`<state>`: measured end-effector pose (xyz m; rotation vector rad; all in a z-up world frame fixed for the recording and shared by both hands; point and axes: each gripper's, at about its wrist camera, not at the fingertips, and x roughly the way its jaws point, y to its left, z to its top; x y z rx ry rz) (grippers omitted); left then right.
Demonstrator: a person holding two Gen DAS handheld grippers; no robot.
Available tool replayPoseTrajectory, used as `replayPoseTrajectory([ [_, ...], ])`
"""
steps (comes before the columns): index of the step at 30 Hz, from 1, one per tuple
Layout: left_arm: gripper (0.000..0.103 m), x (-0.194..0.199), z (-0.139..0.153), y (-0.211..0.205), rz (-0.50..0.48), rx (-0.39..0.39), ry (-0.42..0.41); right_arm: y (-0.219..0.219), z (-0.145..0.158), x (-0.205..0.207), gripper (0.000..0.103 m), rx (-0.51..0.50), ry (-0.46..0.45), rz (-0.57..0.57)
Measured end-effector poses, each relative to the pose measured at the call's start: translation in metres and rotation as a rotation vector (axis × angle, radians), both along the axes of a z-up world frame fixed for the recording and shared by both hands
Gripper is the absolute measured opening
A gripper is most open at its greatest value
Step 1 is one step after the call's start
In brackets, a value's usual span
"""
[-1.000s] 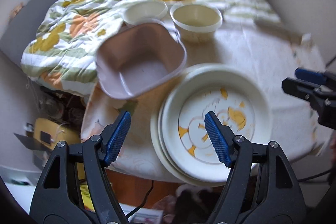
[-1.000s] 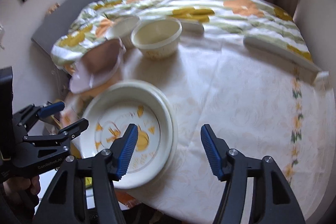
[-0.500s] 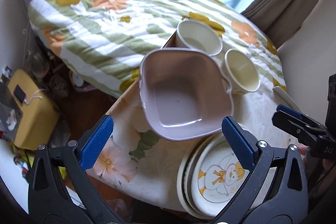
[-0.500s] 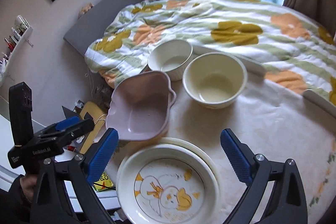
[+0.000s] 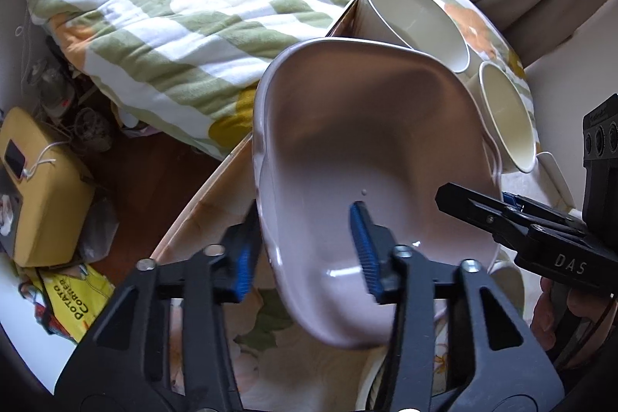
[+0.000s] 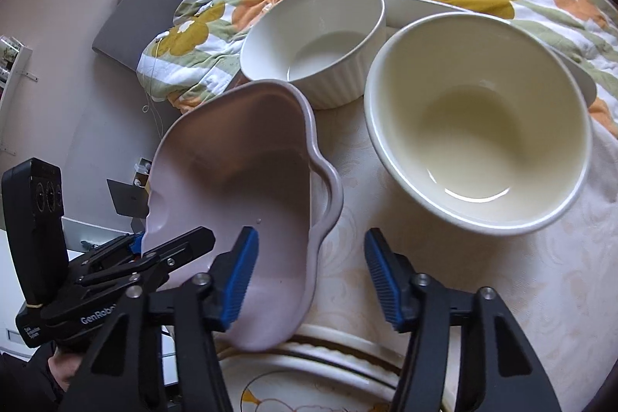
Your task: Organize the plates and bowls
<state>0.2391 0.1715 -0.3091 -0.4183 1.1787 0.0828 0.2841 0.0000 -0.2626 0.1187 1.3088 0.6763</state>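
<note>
The left gripper [image 5: 305,253] has its jaws astride the near rim of the tilted pink dish [image 5: 370,161], one inside, one outside. The right gripper [image 6: 309,280], jaws apart, holds nothing; the dish's edge lies by its left jaw.

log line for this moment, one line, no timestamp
left tongs: astride pink dish rim, dish tilted | right tongs: open, empty | cream bowl, white bowl: on table | plates: stacked

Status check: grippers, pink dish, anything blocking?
Left gripper straddles the pink dish rim, grip unconfirmed. Right gripper open, empty, above the plates. Dish tilted, edge over the plates. Cream bowl and white bowl close behind.
</note>
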Motion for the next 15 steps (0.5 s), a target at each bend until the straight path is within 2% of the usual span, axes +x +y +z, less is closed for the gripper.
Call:
replayPoseTrajectory([
  [2, 0.022, 0.004, -0.003, 0.001, -0.01, -0.004, 0.017, 0.001, -0.002, 0.002, 0.025, -0.002, -0.001, 0.002],
  [5, 0.018, 0.008, -0.006, 0.001, -0.033, 0.006, 0.027, 0.004, -0.002, 0.003, 0.014, -0.018, -0.013, 0.01],
  [11, 0.018, 0.003, 0.005, -0.003, -0.048, 0.044, 0.018, 0.001, 0.006, -0.001, 0.013, 0.008, -0.033, 0.013],
  [15, 0.018, -0.005, 0.029, -0.011, -0.052, 0.089, -0.028, -0.005, 0.024, -0.01, 0.013, 0.033, -0.085, 0.024],
])
